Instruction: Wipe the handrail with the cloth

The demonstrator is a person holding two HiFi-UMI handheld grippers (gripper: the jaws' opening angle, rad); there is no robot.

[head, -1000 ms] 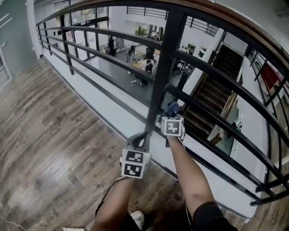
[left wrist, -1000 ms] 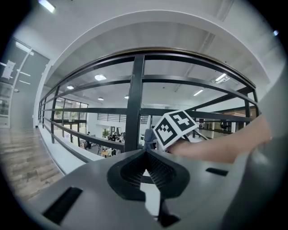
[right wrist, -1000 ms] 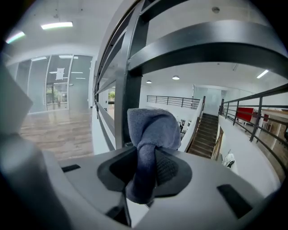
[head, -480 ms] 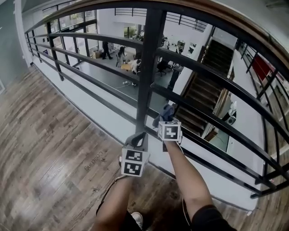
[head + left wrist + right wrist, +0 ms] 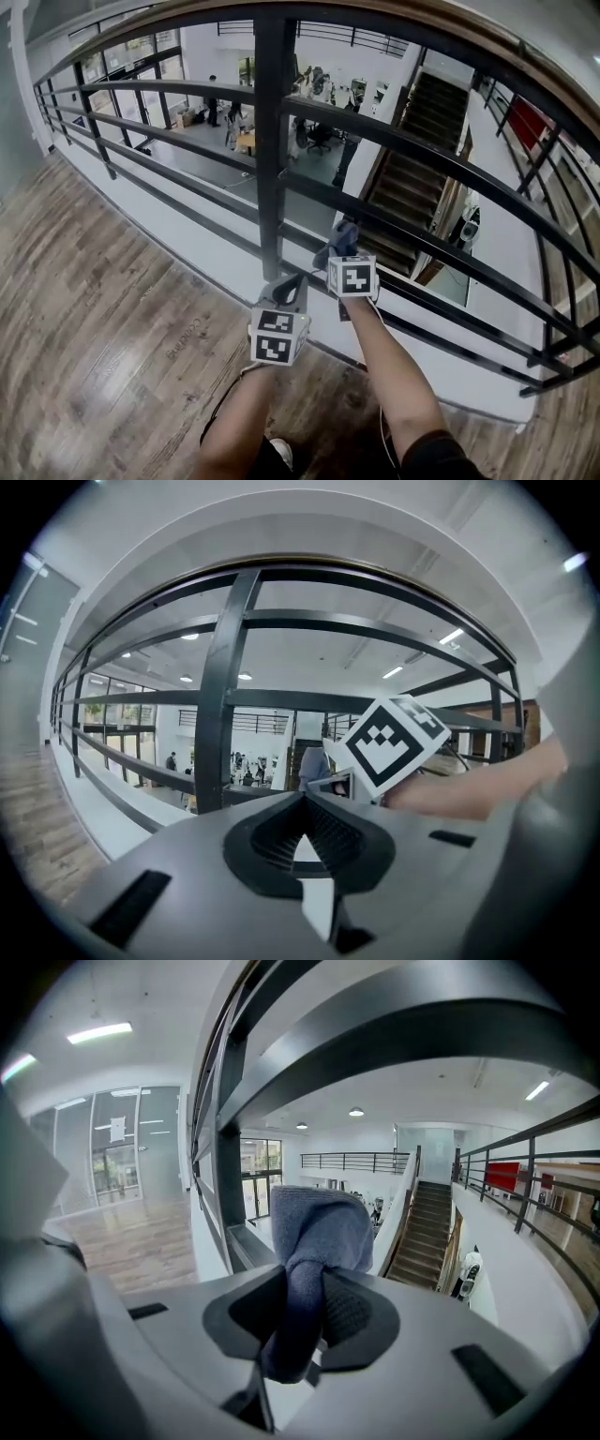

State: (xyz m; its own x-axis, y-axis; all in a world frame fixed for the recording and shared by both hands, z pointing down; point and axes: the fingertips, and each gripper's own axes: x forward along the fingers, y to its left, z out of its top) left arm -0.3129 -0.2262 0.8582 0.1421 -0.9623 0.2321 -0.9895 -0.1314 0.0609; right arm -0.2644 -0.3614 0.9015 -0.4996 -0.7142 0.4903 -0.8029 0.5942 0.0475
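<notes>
R gripper [image 5: 341, 251] was clamped on blue cloth [image 5: 343, 234], bunched betw. jaws. Cloth sat at a lower bar [image 5: 441, 307], just beside post [image 5: 270, 141]; contact w/ bar unclear. L gripper [image 5: 287, 287] had jaws together, empty, near post base. Handrail [image 5: 394, 19] ran well above both.

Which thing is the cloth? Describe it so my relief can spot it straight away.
Start at the black railing and find its thick upright post. Just right of the post's foot, the right gripper pinches the cloth: a soft blue-grey bunch, the only fabric among hard bars.
</notes>
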